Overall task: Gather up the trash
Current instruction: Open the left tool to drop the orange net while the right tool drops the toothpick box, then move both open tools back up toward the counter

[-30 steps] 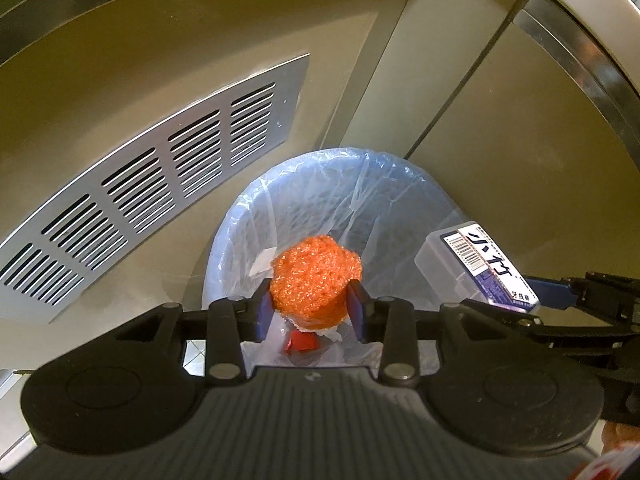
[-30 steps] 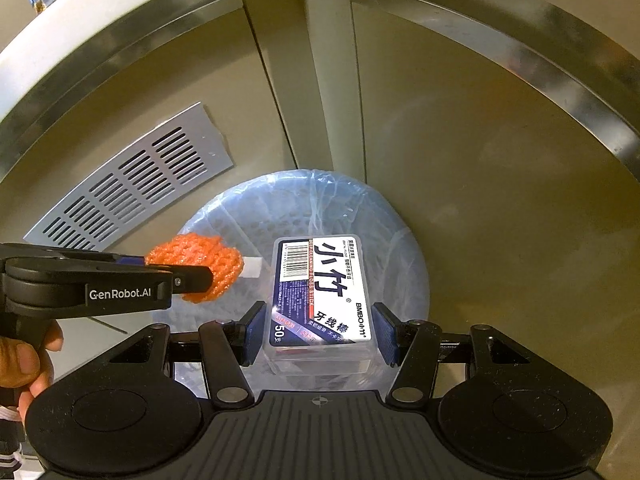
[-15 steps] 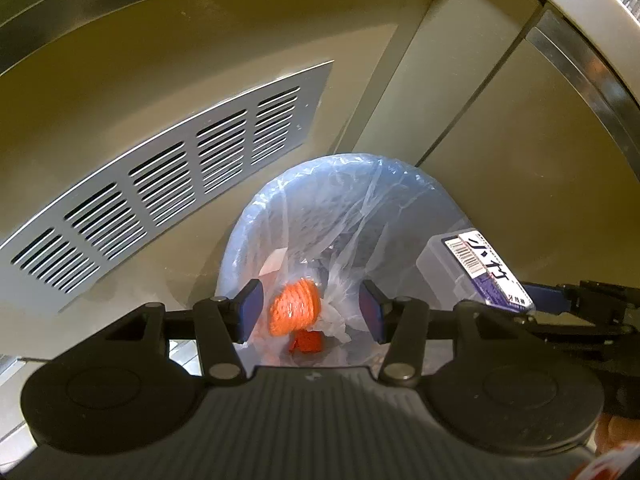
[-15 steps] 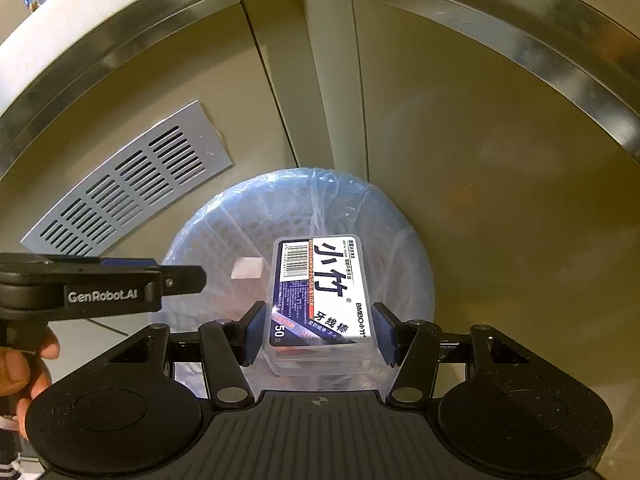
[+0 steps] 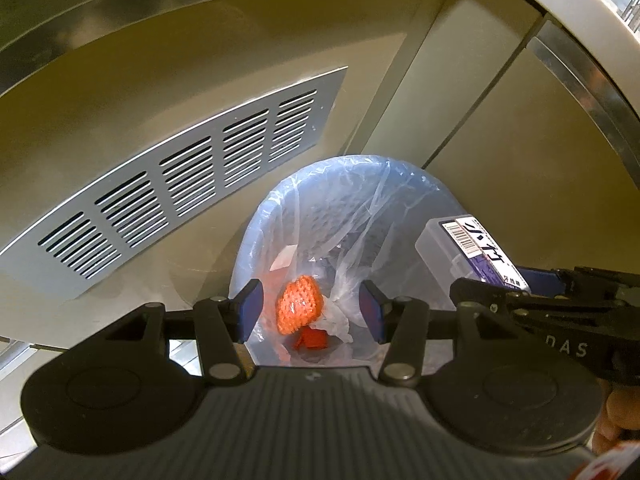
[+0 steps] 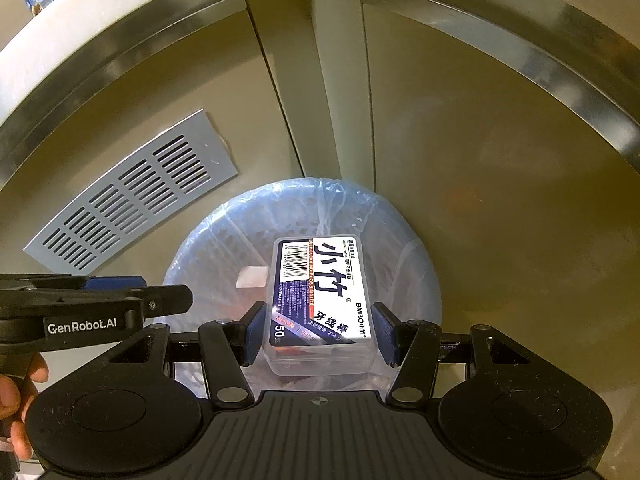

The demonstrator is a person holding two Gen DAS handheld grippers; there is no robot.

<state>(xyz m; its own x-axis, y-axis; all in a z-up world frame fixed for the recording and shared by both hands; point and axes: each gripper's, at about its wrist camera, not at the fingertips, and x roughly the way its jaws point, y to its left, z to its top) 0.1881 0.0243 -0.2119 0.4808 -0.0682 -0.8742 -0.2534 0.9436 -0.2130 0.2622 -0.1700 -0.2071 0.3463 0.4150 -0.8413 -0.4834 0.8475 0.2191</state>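
Take the lined bin [image 5: 280, 216] as your reference. The mesh ball [image 5: 299, 309] lies inside it, on the other waste. The floss box [image 6: 320, 300] hangs above its opening, right of the ball. The vent grille [image 5: 180, 188] sits behind the bin, leftward.

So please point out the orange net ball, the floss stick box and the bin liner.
orange net ball [image 5: 299, 309], left wrist view, middle of its mesh.
floss stick box [image 6: 320, 288], right wrist view, centre of its printed label.
bin liner [image 5: 352, 200], left wrist view, far inner wall of the plastic.
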